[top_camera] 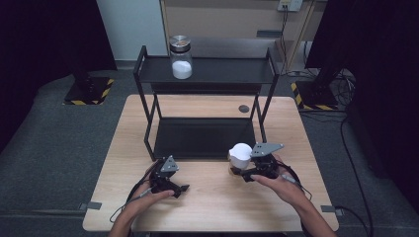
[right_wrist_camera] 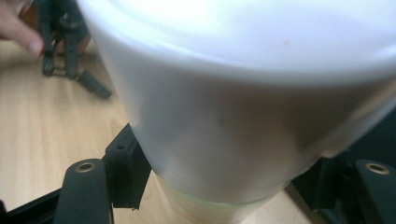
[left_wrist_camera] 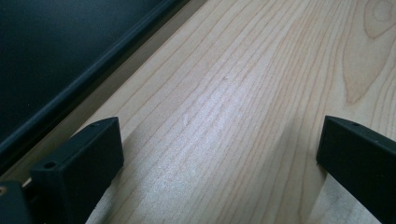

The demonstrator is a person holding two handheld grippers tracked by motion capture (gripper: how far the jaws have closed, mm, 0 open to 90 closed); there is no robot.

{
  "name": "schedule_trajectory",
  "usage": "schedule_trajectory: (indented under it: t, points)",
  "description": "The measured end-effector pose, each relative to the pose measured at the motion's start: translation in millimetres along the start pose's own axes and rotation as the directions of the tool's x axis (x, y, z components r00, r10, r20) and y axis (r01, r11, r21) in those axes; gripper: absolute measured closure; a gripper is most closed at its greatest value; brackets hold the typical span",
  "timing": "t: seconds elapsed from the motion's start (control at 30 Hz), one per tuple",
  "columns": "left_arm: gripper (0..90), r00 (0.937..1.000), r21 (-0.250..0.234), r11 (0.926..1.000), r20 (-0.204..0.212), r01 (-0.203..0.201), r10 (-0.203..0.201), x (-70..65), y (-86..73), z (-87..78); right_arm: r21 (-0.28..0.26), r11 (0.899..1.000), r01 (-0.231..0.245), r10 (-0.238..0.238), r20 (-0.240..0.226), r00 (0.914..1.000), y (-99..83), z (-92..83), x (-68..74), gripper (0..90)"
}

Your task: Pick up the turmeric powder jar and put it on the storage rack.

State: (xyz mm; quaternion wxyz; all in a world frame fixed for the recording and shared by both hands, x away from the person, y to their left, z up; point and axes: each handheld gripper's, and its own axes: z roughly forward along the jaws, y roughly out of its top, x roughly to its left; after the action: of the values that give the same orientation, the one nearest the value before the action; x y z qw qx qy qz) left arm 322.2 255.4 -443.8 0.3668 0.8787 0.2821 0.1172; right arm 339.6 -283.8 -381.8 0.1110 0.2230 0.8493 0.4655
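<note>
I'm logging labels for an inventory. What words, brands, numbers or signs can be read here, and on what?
None can be read.
White cup, held in the right gripper: plain, no print visible.
Jar on the black shelf: no label seen.
Yellow-black hazard stripes on the floor stand base: a pattern only, no words.

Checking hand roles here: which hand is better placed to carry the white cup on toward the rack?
Right. The right tool is shut on the cup, just in front of the rack. The left tool is open with nothing between its jaws, low over the table.
</note>
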Motion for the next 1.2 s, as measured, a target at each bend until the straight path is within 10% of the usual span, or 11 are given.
schedule_trajectory:
  t: [1.2]
  points:
    - [0.0,1.0,0.0,1.0,0.001,0.0,0.0,0.3,0.0,0.0,-0.007,1.0,0.021,-0.021,0.017,0.9996,87.3,-0.5,-46.8,31.9]
